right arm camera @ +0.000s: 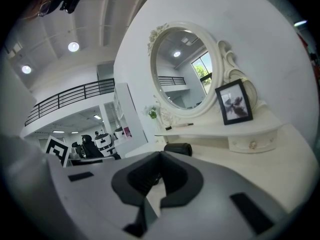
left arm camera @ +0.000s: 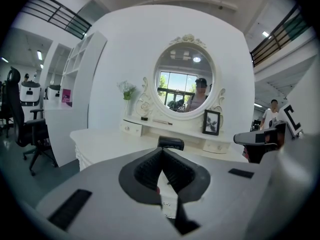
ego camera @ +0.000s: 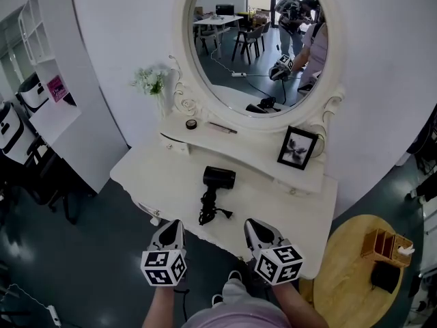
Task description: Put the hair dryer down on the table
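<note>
A black hair dryer (ego camera: pixel 217 180) lies on the white dressing table (ego camera: pixel 157 176), its cord (ego camera: pixel 208 214) bunched toward the front edge. It also shows as a dark barrel in the left gripper view (left arm camera: pixel 171 143) and in the right gripper view (right arm camera: pixel 178 148), just beyond the jaw tips. My left gripper (ego camera: pixel 174 227) (left arm camera: pixel 162 151) hovers at the table's front edge, shut, with nothing between its pads. The right gripper (ego camera: pixel 254 227) (right arm camera: pixel 160 155) is beside it, also shut and empty. Both are a short way in front of the dryer and apart from it.
An oval mirror (ego camera: pixel 256 39) rises behind a raised shelf with a framed picture (ego camera: pixel 298 147), a small round item (ego camera: pixel 191 124) and a vase of flowers (ego camera: pixel 153 84). A round wooden side table (ego camera: pixel 348 251) stands at the right. A white shelf unit (ego camera: pixel 48 67) and office chairs stand at the left.
</note>
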The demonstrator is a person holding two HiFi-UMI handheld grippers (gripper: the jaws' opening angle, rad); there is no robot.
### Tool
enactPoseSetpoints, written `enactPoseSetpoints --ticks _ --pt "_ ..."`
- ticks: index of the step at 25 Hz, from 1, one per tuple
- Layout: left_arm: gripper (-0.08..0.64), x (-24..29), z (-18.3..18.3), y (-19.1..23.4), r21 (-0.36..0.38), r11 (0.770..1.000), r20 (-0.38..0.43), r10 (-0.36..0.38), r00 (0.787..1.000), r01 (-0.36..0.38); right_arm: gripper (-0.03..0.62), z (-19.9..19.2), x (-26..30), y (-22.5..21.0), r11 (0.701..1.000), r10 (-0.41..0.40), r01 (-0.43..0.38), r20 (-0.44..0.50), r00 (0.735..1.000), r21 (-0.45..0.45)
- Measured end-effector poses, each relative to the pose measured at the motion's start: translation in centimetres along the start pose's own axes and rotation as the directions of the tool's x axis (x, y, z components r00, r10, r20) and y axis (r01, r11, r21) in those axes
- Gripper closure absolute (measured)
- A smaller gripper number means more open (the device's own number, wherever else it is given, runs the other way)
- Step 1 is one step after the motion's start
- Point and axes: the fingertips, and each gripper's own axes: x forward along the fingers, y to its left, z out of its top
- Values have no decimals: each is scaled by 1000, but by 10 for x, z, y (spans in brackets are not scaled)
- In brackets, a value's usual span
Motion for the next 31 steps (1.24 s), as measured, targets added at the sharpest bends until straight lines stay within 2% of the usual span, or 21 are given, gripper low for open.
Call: enactPoseSetpoints --ticks 8,15,31 --pt "558 -18 1 2 -22 1000 29 -3 1000 4 591 -2 -7 13 999 25 -25 6 1000 -31" --pt "558 -28 -3 4 -36 999 29 1 1000 0 591 -5 -13 14 1000 12 -11 21 1000 -3" --pt "558 -43 -7 14 -56 998 45 15 999 -12 591 -9 -9 29 999 14 -14 14 1000 -31"
